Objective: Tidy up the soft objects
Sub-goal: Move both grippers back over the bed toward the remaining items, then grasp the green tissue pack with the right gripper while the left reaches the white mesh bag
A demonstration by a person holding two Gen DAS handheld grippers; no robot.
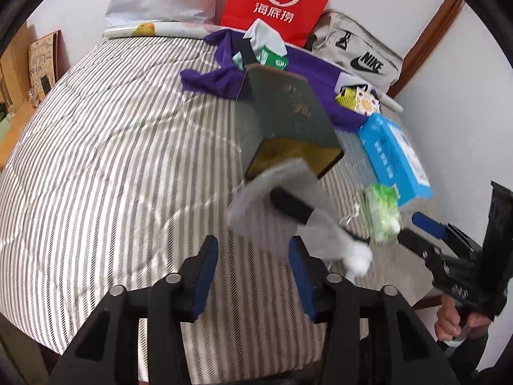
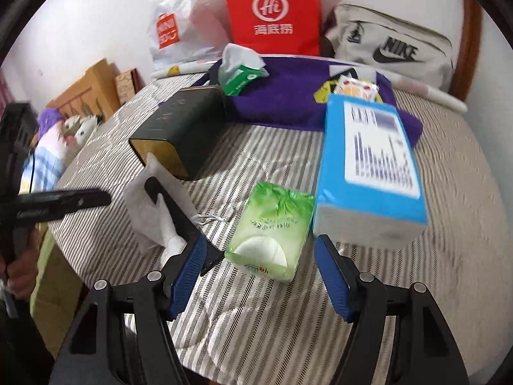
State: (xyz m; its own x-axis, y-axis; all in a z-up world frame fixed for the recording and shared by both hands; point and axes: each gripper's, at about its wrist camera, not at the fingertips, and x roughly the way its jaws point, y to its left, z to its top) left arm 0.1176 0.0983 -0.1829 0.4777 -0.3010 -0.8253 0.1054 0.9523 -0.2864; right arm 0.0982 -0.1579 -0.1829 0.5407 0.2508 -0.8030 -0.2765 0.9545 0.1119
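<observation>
On a striped bed (image 2: 256, 314), two claws are being held over a scatter of soft goods. The left claw (image 1: 253, 276) is being shown spread, nothing between its pads; the right claw (image 2: 261, 277) is likewise being shown spread, with one green tissue pack (image 2: 271, 234) lying just beyond it, untouched. One white drawstring pouch (image 2: 154, 211) is lying left of the pack, partly hidden by a black object. One blue box (image 2: 368, 166) is lying to the right, one dark green box (image 2: 182, 134) farther left. A purple cloth (image 2: 288, 96) is lying far back, partly covered. Edges are being blurred throughout.
</observation>
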